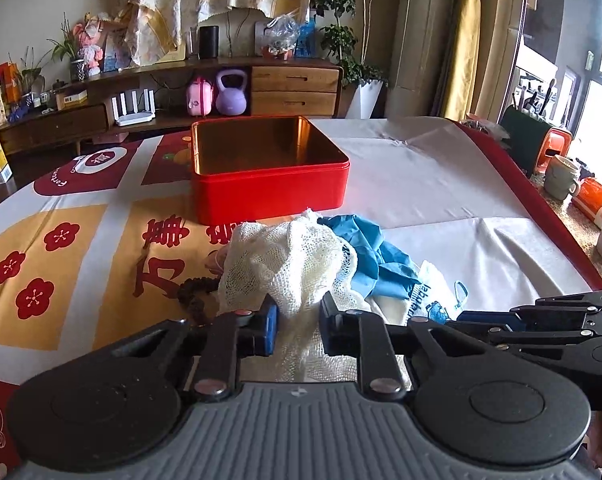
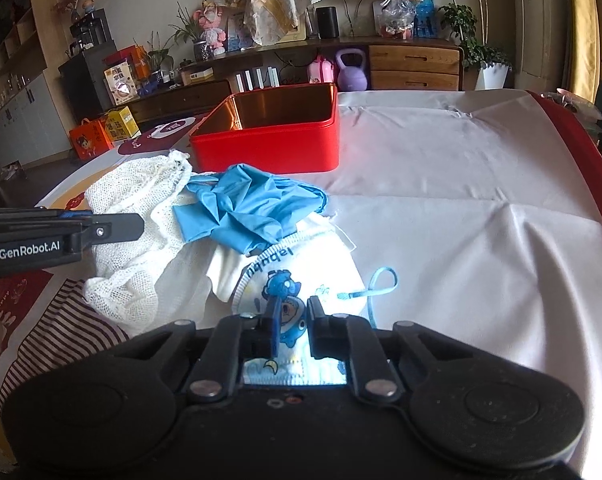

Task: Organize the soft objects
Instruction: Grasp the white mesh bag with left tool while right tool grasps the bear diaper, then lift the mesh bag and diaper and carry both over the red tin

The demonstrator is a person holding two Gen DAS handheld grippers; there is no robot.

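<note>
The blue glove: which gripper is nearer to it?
Right, narrowly. The right gripper grips the face mask under the blue glove; the left gripper grips the white net beside it.

Left tongs (image 1: 298, 322) nearly closed, angled down; right tongs (image 2: 292, 322) likewise.

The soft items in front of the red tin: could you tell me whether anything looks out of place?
Yes: the white mesh cloth, blue gloves and printed face mask lie in a crumpled, overlapping heap on the table, while the red tin behind them is open and empty.
</note>
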